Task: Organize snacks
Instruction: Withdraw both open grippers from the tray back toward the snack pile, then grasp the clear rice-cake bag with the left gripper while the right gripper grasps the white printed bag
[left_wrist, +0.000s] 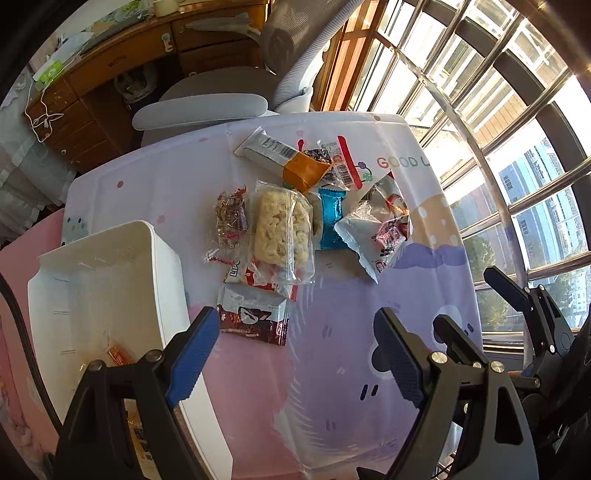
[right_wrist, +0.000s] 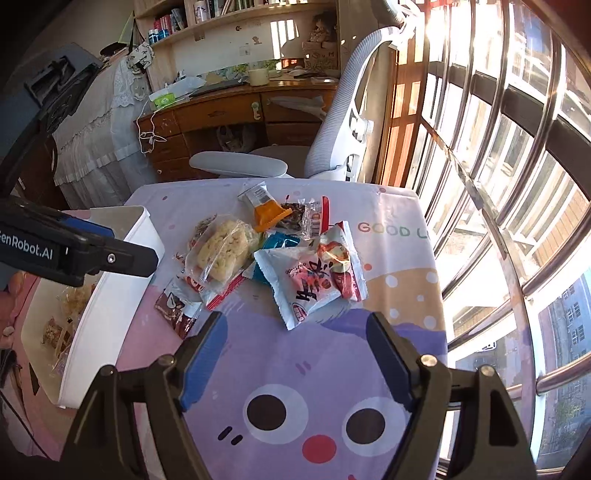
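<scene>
A pile of snack packets lies mid-table: a clear-wrapped rice cake (left_wrist: 282, 230) (right_wrist: 221, 249), a dark brown packet (left_wrist: 255, 319) (right_wrist: 175, 306), a white and red pouch (left_wrist: 380, 225) (right_wrist: 317, 277), a blue packet (left_wrist: 332, 218) (right_wrist: 280, 242), an orange-ended bar (left_wrist: 284, 157) (right_wrist: 264, 208) and a candy bag (left_wrist: 231, 218). A white bin (left_wrist: 107, 295) (right_wrist: 110, 295) at the left holds a few snacks. My left gripper (left_wrist: 295, 354) is open and empty, near the bin and the brown packet. My right gripper (right_wrist: 295, 354) is open and empty, just short of the pouch.
The table wears a pink and purple cartoon cloth (right_wrist: 295, 406). A grey office chair (right_wrist: 240, 164) stands behind the table's far edge, with a wooden desk (right_wrist: 221, 110) beyond. Barred windows (right_wrist: 498, 184) run along the right. The right gripper shows in the left wrist view (left_wrist: 517, 306).
</scene>
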